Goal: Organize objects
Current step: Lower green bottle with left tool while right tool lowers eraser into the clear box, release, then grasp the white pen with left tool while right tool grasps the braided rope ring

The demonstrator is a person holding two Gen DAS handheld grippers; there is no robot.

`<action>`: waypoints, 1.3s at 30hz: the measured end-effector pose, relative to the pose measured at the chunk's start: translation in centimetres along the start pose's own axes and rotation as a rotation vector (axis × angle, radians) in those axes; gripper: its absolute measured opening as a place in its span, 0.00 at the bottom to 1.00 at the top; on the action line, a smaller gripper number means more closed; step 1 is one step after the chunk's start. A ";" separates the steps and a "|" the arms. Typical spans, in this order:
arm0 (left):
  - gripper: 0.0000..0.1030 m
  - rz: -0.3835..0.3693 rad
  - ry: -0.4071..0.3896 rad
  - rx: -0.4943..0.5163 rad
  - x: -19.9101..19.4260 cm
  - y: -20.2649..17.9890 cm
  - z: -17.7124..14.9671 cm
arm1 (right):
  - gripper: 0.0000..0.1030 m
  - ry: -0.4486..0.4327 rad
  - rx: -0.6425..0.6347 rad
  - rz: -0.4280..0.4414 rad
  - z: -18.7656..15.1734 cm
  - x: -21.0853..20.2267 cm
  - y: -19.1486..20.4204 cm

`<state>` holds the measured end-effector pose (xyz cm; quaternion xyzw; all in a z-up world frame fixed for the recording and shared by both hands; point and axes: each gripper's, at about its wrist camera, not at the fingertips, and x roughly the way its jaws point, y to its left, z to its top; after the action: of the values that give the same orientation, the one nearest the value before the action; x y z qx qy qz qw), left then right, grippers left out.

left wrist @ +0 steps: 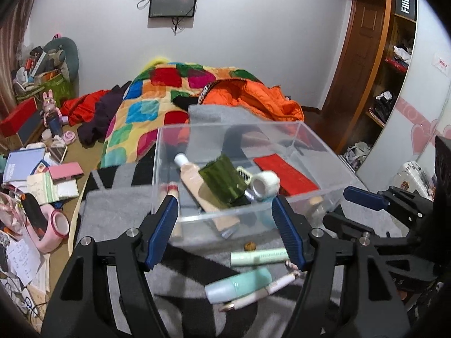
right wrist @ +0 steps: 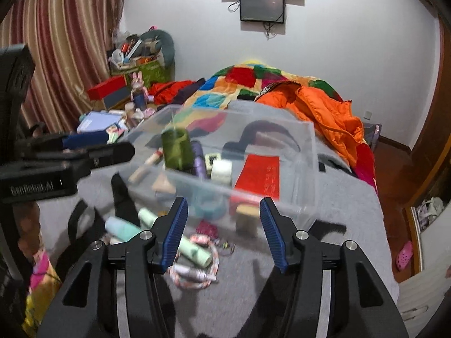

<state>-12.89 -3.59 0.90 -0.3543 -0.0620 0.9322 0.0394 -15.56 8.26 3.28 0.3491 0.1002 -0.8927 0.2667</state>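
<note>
A clear plastic box point(left wrist: 174, 132) point(right wrist: 307, 197) stands on the grey blanket point(left wrist: 112, 211) point(right wrist: 338, 239). It holds a dark green cup point(left wrist: 224, 180) point(right wrist: 176, 148), a beige tube point(left wrist: 194, 180), a white tape roll point(left wrist: 265, 184) point(right wrist: 221, 171) and a red envelope point(left wrist: 284, 173) point(right wrist: 259, 176). In front of it lie a mint bottle point(left wrist: 239, 284) point(right wrist: 121, 228), a pale green tube point(left wrist: 258, 256) point(right wrist: 194, 250) and a pink pen point(left wrist: 265, 293). My left gripper point(left wrist: 225, 228) is open and empty just before the box. My right gripper point(right wrist: 224, 232) is open and empty above the blanket.
A patchwork quilt point(left wrist: 135, 118) point(right wrist: 222, 90) and an orange jacket point(left wrist: 253, 95) point(right wrist: 324, 112) lie behind the box. A cluttered floor with books and a pink tape holder point(left wrist: 53, 225) lies to the left. A wooden wardrobe point(left wrist: 366, 56) stands to the right.
</note>
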 end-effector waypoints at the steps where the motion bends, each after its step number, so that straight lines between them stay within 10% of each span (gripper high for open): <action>1: 0.67 -0.003 0.011 -0.001 0.0 0.1 -0.5 | 0.48 0.010 0.000 0.002 -0.4 0.1 0.0; 16: 0.67 0.000 0.154 -0.004 1.5 0.6 -6.8 | 0.46 0.114 -0.029 0.029 -5.9 1.2 1.5; 24: 0.67 -0.015 0.174 -0.004 1.2 0.0 -8.1 | 0.11 0.097 -0.022 0.021 -5.7 0.9 1.5; 39: 0.67 -0.089 0.203 0.173 2.3 -5.9 -7.2 | 0.07 0.095 0.166 -0.035 -5.9 -0.2 -3.6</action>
<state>-9.64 3.10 -5.12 -0.4389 0.0073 0.8908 0.1174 -14.06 13.53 -1.01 0.4103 0.0445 -0.8849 0.2161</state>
